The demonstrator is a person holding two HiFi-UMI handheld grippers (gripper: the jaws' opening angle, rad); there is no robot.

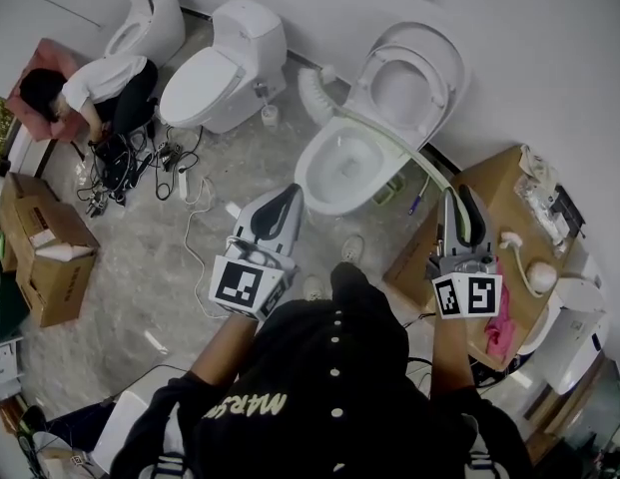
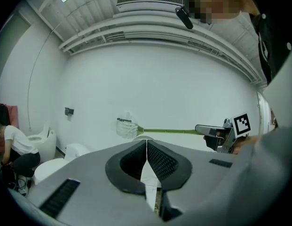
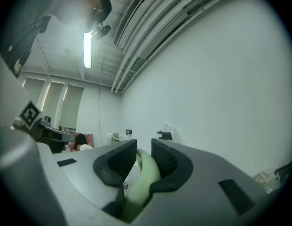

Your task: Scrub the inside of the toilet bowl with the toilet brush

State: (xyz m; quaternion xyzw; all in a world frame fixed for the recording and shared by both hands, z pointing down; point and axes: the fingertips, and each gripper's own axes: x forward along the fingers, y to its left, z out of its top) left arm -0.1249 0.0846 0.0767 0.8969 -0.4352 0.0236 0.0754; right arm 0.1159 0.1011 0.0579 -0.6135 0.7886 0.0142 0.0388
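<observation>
Toilet brush is held in the air above the open toilet bowl. Its green handle crosses over the bowl's rim, and its white bristle head lies beyond the bowl's left side, towards the wall. To the right of the bowl, the right gripper pinches the end of the handle between its jaws. The left gripper, just in front of the bowl, has its jaws pressed together with nothing between them.
</observation>
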